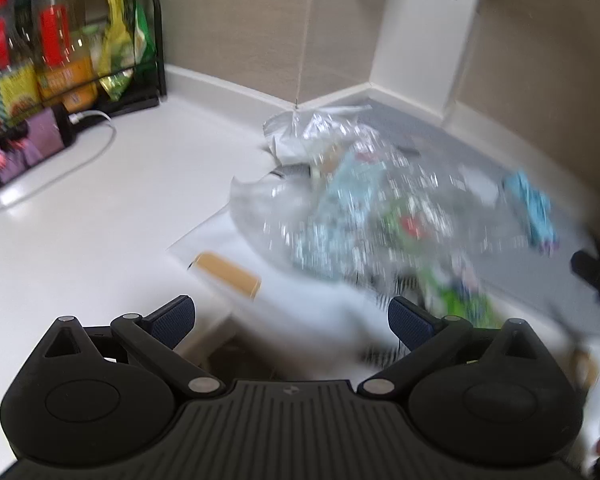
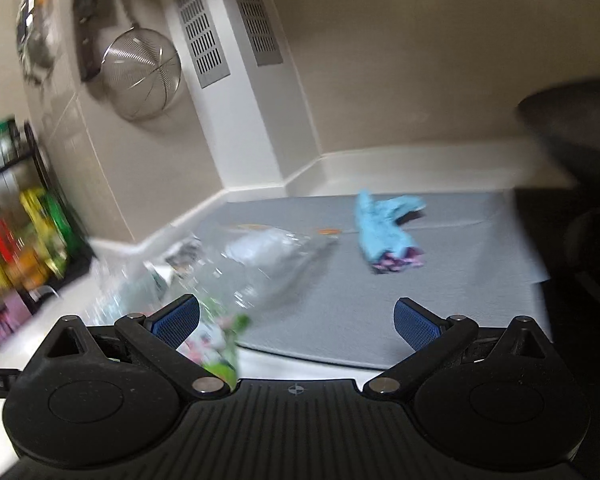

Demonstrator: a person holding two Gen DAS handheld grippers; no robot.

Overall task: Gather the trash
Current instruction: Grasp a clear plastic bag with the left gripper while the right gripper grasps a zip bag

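both views are smeared with motion blur. the left gripper [image 1: 291, 316] has its blue-padded fingers spread wide with nothing between them, above the edge of the white counter [image 1: 100, 216]. ahead of it a clear plastic bag [image 1: 340, 208], stuffed with crumpled wrappers, lies partly on the counter and partly on a grey mat [image 1: 460, 148] in the corner. a tan cardboard tube [image 1: 228, 276] lies near the bag's near edge, on a white sheet. a light blue wrapper [image 1: 530, 212] with a purple end lies on the mat just right of the bag.

the right gripper [image 2: 296, 322] is likewise spread apart and empty, over the mat's [image 2: 440, 264] front edge. the blue wrapper [image 2: 384, 232] lies well ahead of it, apart from the bag [image 2: 260, 264] at its left. a wire mesh strainer [image 2: 142, 80] hangs on the wall, and a black rack of bottles [image 1: 60, 56] stands at the far left.
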